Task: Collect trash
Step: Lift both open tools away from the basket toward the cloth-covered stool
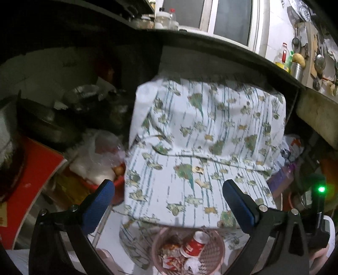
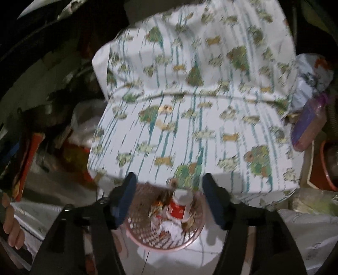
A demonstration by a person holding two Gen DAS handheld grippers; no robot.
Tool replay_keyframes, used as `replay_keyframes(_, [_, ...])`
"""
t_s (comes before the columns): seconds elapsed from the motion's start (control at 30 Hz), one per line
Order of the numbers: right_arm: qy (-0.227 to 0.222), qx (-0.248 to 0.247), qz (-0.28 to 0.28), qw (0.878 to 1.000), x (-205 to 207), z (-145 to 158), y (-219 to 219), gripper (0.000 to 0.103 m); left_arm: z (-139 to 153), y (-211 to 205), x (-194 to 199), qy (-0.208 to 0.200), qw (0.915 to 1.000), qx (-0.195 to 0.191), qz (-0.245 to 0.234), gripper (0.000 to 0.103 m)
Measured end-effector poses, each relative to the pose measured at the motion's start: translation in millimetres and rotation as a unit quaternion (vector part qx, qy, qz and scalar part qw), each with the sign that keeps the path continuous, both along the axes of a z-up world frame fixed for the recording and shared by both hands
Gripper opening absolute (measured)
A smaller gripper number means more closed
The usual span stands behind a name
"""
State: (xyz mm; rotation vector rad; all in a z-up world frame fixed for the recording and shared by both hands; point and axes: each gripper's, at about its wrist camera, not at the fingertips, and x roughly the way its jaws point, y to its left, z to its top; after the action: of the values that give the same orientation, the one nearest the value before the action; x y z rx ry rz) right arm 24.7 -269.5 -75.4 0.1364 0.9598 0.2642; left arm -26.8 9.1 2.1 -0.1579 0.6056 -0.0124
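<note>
Left hand-held gripper (image 1: 169, 203) hangs with jaws wide apart, nothing between them, over a surface covered by a patterned cloth (image 1: 202, 135), white with green blotches and teal streaks. Right hand-held gripper (image 2: 169, 201) also spread apart and empty, pointing down toward a pink mesh basket (image 2: 145, 232) that sits on the floor at the near edge of the cloth. Basket in left view (image 1: 213, 247) shows low centre, partly under the cloth edge. Inside it: a red and white paper cup (image 2: 179, 205) lying tilted, crumpled white paper (image 2: 171, 229), and wrapper scraps (image 1: 169, 251). Small brownish scraps (image 1: 198, 170) lie on the cloth, well beyond the basket. Left of the cloth, a clear plastic bag (image 1: 101, 156) beside a red box (image 1: 31, 182). Right of the cloth, a purple packet (image 2: 306, 127). Right view is motion blurred. Window (image 1: 228, 19) and hanging utensils (image 1: 319, 61) far behind, above a dark counter edge.
</note>
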Motion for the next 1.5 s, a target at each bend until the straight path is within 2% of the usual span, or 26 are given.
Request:
replay_keyframes(0.17, [-0.063,0.006,-0.022,0.998,-4,25,-7,0.088,12,4,-5,-0.026,0.9994,0.021,0.010,0.103])
replay_keyframes(0.27, [-0.092,0.000,-0.034,0.995,-7,36,-9,0.090,16,2,-7,-0.037,0.9984,0.038,0.017,0.103])
replay_keyframes(0.37, [-0.107,-0.007,-0.037,0.994,-9,41,-9,0.092,19,3,-8,-0.040,0.9984,0.034,0.020,0.103])
replay_keyframes(0.47, [-0.110,-0.004,-0.037,0.993,-9,43,-9,0.093,21,4,-11,-0.045,0.9982,0.030,0.025,0.103])
replay_keyframes(0.8, [-0.133,-0.018,-0.041,0.990,-15,51,-9,0.093,40,-4,-19,-0.078,0.9947,0.059,0.031,0.103])
replay_keyframes(1.0, [-0.142,-0.025,-0.046,0.988,-15,55,-12,0.093,62,-11,-19,-0.098,0.9917,0.077,0.034,0.103])
replay_keyframes(1.17, [-0.153,-0.031,-0.047,0.987,-15,58,-14,0.093,86,-8,-16,-0.115,0.9903,0.069,0.036,0.103])
replay_keyframes(1.37, [-0.152,-0.032,-0.053,0.986,-13,61,-19,0.093,103,-12,-8,-0.133,0.9853,0.099,0.041,0.103])
replay_keyframes(1.5, [-0.134,-0.014,-0.037,0.990,5,72,-18,0.093,116,-10,7,-0.139,0.9851,0.093,0.041,0.103])
